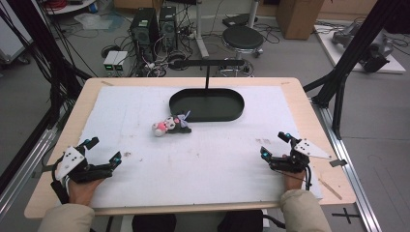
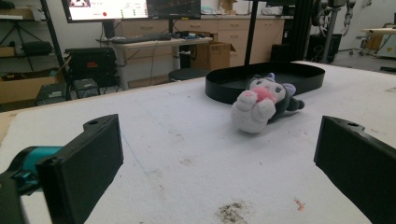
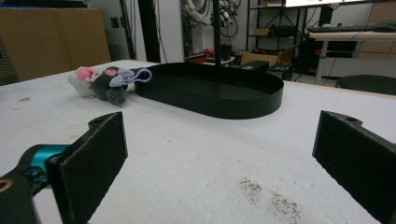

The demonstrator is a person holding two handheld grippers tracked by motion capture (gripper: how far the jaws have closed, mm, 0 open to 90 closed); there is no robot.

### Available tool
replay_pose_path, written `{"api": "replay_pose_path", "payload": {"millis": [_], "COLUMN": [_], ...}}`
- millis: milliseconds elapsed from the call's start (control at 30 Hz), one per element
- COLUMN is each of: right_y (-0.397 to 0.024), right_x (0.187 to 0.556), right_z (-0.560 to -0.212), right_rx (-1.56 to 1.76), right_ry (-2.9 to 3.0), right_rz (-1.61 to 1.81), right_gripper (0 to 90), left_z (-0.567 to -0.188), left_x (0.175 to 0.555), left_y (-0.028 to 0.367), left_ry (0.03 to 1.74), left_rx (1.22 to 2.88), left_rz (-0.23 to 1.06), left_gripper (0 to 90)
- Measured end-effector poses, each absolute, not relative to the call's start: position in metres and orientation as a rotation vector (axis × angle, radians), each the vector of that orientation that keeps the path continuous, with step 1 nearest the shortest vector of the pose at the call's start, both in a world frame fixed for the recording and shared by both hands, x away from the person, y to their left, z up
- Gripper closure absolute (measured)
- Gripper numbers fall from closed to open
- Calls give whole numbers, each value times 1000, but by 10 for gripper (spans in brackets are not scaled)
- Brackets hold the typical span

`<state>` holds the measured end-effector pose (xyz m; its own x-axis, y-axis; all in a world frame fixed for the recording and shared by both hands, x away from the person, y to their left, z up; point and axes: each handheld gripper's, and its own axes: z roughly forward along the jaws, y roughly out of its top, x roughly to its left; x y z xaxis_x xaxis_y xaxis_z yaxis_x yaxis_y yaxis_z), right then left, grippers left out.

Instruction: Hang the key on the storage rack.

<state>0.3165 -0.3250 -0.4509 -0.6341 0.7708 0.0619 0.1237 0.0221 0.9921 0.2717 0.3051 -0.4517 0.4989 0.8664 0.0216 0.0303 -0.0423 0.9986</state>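
A small plush toy, white and dark grey with pink and lilac parts, lies on its side on the white mat, just left of a black oval tray. The toy lies ahead of my left gripper, with the tray behind it. In the right gripper view the toy lies far left beside the tray. My left gripper rests open near the front left edge, nothing between its jaws. My right gripper rests open near the front right, also holding nothing.
The mat covers a wooden table. A black post stands behind the tray with a bar on top. A round stool, computer towers and cables lie on the floor beyond the table. Black frame legs stand at the right.
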Motion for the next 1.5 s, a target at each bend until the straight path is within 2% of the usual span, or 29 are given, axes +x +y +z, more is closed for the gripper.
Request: {"api": "replay_pose_path", "payload": {"millis": [500,700,1167,1500], "right_y": [-324,-325,-324,-325], "right_x": [316,316,316,316], "right_z": [-451,-451,-451,-451], "right_rx": [913,915,907,909], "right_ry": [1798,1795,1798,1799], "right_rz": [1653,1654,1654,1654], "right_gripper": [22,22,22,22], "left_z": [-451,-445,-362,-335], "left_x": [272,277,328,374], "left_y": [305,305,282,249], "left_ry": [830,833,669,627], "left_rx": [1467,1523,1734,1928], "left_rz": [823,769,667,581], "left_gripper": [17,17,17,17]}}
